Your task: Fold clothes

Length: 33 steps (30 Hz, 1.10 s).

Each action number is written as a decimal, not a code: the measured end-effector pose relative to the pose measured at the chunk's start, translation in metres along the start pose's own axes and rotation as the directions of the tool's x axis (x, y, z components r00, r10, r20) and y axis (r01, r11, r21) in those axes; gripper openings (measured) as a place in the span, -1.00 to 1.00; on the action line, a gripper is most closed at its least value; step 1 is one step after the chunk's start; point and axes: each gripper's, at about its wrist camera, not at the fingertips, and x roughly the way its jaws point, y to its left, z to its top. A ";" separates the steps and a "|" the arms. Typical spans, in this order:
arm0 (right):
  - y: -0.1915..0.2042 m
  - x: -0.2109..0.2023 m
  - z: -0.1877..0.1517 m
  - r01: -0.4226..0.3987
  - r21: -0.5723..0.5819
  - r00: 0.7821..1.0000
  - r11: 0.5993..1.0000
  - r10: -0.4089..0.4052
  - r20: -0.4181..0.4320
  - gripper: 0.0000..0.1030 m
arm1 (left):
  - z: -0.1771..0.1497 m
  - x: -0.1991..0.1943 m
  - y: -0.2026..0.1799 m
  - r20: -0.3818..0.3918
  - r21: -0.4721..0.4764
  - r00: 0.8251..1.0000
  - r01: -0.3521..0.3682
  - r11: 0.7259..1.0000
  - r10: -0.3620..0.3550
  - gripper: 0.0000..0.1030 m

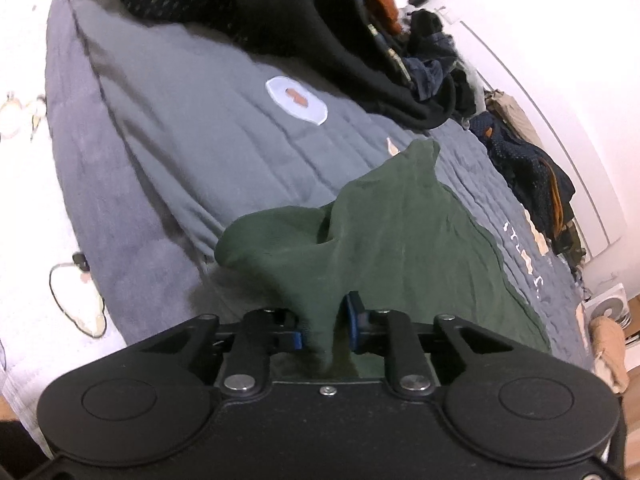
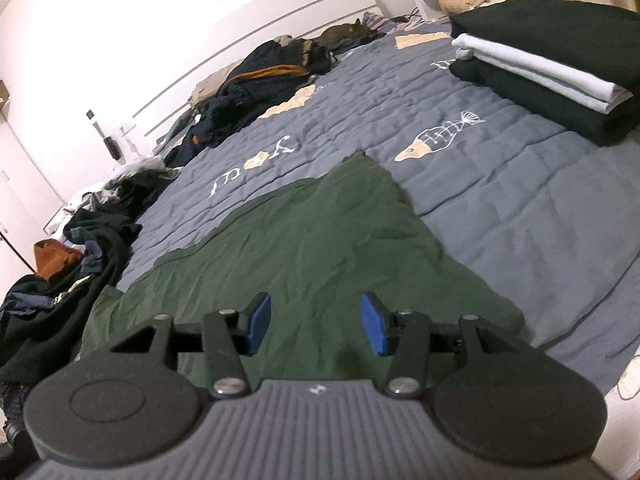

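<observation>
A dark green garment (image 1: 400,232) lies on the grey-blue quilt (image 1: 180,140), and one bunched edge of it is lifted off the bed. My left gripper (image 1: 325,330) is shut on that raised fold, which fills the gap between the blue pads (image 1: 356,320). In the right wrist view the rest of the green garment (image 2: 304,240) spreads out wrinkled and mostly flat on the quilt (image 2: 500,200). Just above it, over its near part, my right gripper (image 2: 316,322) is open with nothing between its fingers.
A folded stack of black and white clothes (image 2: 560,76) sits at the right of the bed. Heaps of unfolded dark clothes (image 2: 260,80) line the far edge by the white wall, with more (image 2: 72,280) at the left. A black garment pile (image 1: 320,20) lies beyond the green one.
</observation>
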 end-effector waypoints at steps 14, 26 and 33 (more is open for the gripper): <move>-0.013 0.006 0.009 -0.019 0.057 0.999 0.998 0.021 -0.036 -0.04 | -0.016 -0.026 -0.033 0.115 0.140 0.993 -0.034 0.989 0.018 -0.73; -0.028 0.002 0.019 -0.060 0.131 0.997 0.990 0.066 -0.040 -0.03 | -0.034 -0.023 -0.062 0.173 0.310 0.985 -0.079 0.948 0.025 -0.81; -0.035 0.000 0.022 -0.070 0.155 0.996 0.985 0.078 -0.047 -0.03 | -0.016 -0.009 -0.031 0.090 0.042 0.994 -0.061 0.997 0.057 -0.47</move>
